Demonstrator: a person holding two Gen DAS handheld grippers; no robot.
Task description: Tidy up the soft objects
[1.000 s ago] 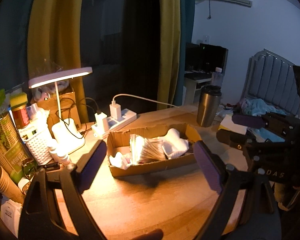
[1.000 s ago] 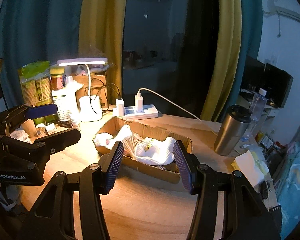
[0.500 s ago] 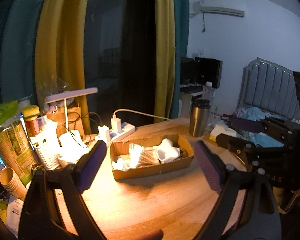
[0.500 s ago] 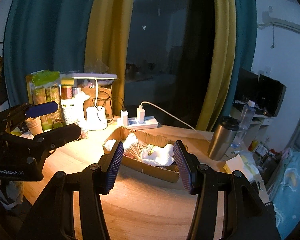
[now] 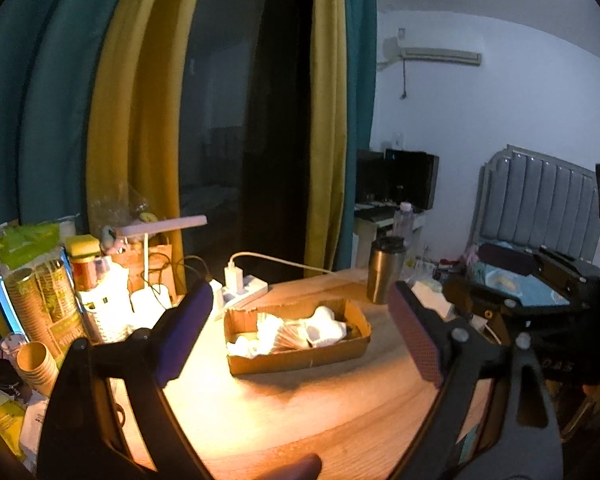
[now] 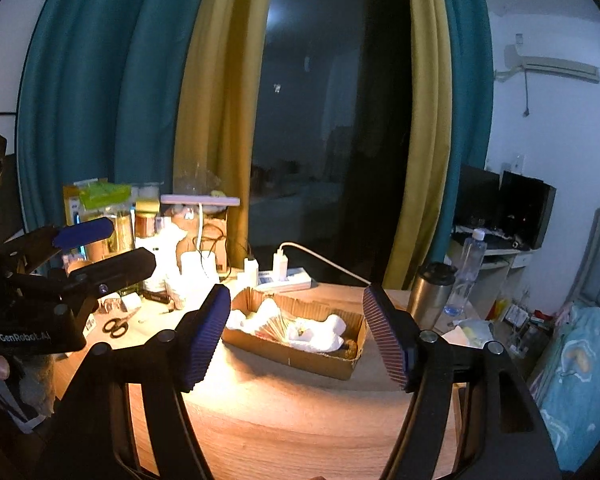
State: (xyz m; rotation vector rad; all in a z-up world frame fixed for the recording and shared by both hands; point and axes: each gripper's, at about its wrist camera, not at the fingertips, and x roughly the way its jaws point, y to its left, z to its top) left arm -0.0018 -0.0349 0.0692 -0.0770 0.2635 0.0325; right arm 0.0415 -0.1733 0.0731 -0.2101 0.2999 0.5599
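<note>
"GenRobot.AI" on left gripper [image 6: 104,248]

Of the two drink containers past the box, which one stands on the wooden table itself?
The steel tumbler. It stands on the table right of the cardboard box; the clear water bottle stands further back, on the white desk behind.

wooden table [image 5: 284,412]: cardboard tray [image 5: 300,356], steel tumbler [image 5: 384,270], power strip [image 5: 246,288], maybe scissors [image 6: 115,326].

One cardboard box [image 6: 296,350] sits on the table [image 6: 300,420]. Beside the box stand one steel tumbler [image 6: 430,294], one lamp [image 6: 200,200] and two plugged-in chargers [image 6: 278,266].
</note>
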